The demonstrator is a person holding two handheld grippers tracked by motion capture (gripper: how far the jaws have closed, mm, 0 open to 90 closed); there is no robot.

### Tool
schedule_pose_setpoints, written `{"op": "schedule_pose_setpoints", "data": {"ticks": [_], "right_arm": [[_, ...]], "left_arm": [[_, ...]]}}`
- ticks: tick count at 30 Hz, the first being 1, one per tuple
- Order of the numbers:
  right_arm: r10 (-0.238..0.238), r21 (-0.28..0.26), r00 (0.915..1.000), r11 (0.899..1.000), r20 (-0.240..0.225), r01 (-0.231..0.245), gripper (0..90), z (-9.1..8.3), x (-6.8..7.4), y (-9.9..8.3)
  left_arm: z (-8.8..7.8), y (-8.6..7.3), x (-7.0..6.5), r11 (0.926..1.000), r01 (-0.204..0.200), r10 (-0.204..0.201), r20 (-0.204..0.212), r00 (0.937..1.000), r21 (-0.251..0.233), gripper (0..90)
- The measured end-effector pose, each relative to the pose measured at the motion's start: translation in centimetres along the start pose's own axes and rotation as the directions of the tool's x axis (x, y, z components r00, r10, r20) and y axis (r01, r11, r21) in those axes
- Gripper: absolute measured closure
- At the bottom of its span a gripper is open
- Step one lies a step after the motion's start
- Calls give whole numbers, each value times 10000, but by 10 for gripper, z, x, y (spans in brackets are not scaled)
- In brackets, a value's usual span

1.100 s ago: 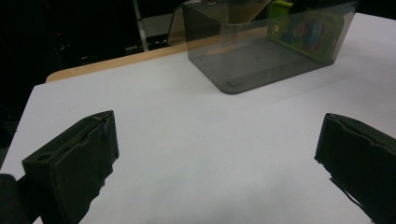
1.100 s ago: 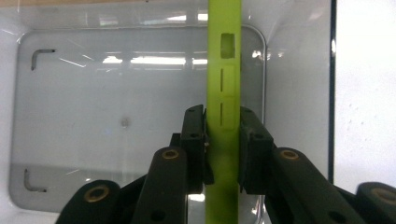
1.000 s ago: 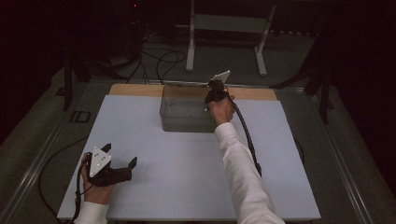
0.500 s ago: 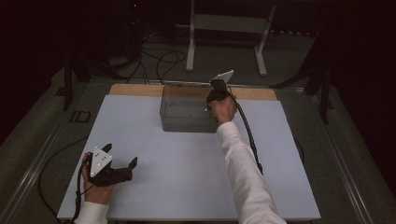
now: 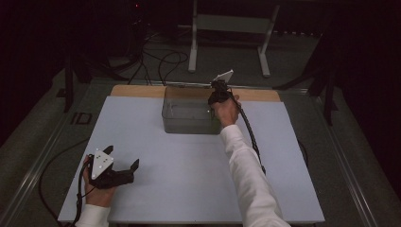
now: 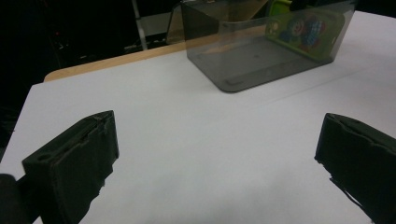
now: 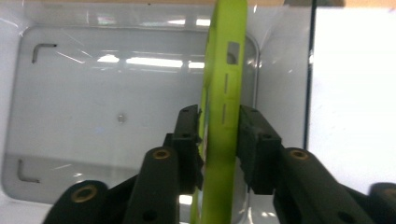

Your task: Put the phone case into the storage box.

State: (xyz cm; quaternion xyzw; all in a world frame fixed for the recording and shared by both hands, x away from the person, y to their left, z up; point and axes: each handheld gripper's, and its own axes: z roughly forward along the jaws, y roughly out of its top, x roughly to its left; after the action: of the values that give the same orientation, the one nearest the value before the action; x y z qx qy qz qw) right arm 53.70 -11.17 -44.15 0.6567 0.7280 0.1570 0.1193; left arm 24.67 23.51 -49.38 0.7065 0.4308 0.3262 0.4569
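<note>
A lime-green phone case [image 7: 224,56] with a colourful print [image 6: 303,28] stands on edge inside a clear smoky plastic bin [image 5: 189,116] at the back middle of the table. My right gripper [image 5: 216,96] reaches down into the bin's right end. In the right gripper view its jaws [image 7: 219,140] flank the case closely; they have just been opening, with the case still between them near the bin's right wall. My left gripper [image 5: 123,157] rests near the table's front left, jaws wide apart [image 6: 217,154] and nothing between them.
The white tabletop [image 5: 189,179] has a wooden strip [image 5: 137,91] along its back edge. A cable [image 5: 250,137] trails from the right gripper along the sleeve. Beyond the table stand a metal frame [image 5: 227,42] and loose floor cables [image 5: 161,61].
</note>
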Motion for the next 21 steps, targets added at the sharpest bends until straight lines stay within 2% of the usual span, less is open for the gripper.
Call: {"op": "schedule_pose_setpoints", "data": {"ticks": [1, 4, 10, 13, 15, 17, 21], "right_arm": [[-316, -99, 9993, 9994, 199, 318, 671, -4, 3, 0], [-520, -198, 9981, 9984, 329, 526, 671, -8, 4, -1], [-594, -421, 9981, 9973, 129, 599, 671, -17, 2, -3], [-661, -676, 9974, 9954, 278, 678, 660, -21, 0, -5], [-748, -881, 9972, 9933, 11, 746, 654, -24, -3, -6], [-678, -1007, 9967, 9929, -451, 630, 631, -28, -8, -8], [-576, -1447, 9848, 9889, -1639, 338, 601, -34, -18, -15]], "left_arm": [[0, 0, 0, 10000, -16, 16, 13, 10000, 6, 0], [0, 0, -2, 10000, -30, 30, 26, 10000, -8, 0], [0, 0, -1, 10000, -33, 33, 22, 10000, -18, 0], [0, 0, -1, 10000, -34, 34, 28, 10000, -16, 0], [0, 0, -1, 10000, -37, 38, 33, 10000, -19, 0], [1, 0, -2, 10000, -33, 33, 40, 10000, -16, 0], [1, 0, -2, 10000, -56, 56, 39, 10000, 1, 0]]}}
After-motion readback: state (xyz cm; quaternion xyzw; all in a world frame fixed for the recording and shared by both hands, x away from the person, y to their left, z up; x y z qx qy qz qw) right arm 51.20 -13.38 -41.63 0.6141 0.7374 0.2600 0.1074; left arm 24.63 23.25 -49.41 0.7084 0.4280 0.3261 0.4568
